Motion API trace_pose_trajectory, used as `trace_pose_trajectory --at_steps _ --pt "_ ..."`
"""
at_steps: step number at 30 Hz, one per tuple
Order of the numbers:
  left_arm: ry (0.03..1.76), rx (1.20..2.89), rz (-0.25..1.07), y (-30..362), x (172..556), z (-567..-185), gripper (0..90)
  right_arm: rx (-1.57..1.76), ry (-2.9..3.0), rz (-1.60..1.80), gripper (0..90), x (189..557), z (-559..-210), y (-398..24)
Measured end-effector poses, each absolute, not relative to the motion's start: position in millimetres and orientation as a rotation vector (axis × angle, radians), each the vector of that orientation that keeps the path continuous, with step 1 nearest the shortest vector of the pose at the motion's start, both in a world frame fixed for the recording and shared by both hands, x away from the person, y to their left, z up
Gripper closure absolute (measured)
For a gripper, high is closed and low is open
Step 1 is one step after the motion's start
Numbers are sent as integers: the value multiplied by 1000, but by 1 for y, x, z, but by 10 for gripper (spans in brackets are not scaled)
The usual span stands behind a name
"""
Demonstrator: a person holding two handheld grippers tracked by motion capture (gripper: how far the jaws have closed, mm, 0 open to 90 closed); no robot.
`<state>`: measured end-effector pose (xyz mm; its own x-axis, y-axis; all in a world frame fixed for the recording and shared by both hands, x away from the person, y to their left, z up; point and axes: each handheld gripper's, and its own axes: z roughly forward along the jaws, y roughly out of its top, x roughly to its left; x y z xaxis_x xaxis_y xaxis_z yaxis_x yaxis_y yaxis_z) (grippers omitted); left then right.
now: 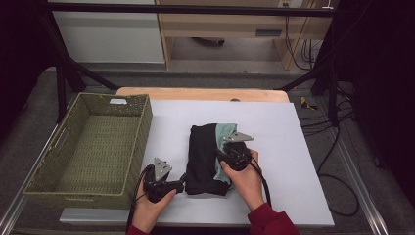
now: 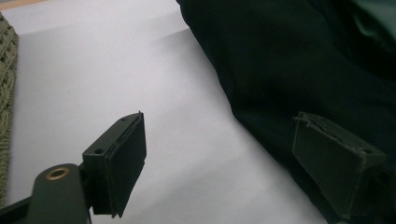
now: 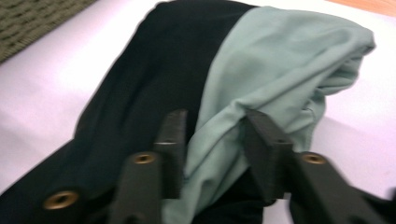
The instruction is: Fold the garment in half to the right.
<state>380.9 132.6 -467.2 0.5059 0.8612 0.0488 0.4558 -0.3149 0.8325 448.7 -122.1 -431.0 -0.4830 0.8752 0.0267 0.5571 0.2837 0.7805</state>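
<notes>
A folded black garment (image 1: 200, 156) with a pale green part (image 1: 222, 134) lies on the white tabletop (image 1: 284, 147). My right gripper (image 1: 227, 149) rests on its right side. In the right gripper view its jaws (image 3: 217, 140) hold a bunched fold of the pale green cloth (image 3: 280, 60), which fills the gap from pad to pad, with the black cloth (image 3: 154, 70) to the left. My left gripper (image 1: 182, 186) sits at the garment's near left corner. It stands open (image 2: 229, 154), one pad over bare tabletop and the other against the edge of the black cloth (image 2: 299, 56).
A green woven basket (image 1: 139, 142) stands on the left of the table, its wall close to the garment. A wooden strip (image 1: 205, 94) runs along the table's far edge. Cables trail on the floor at the right (image 1: 337, 122).
</notes>
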Motion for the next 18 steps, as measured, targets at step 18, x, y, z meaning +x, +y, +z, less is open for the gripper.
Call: trace_pose_trajectory --at_steps 18 --pt "1061 1973 633 125 380 -470 177 1383 2123 1236 703 426 -438 -186"
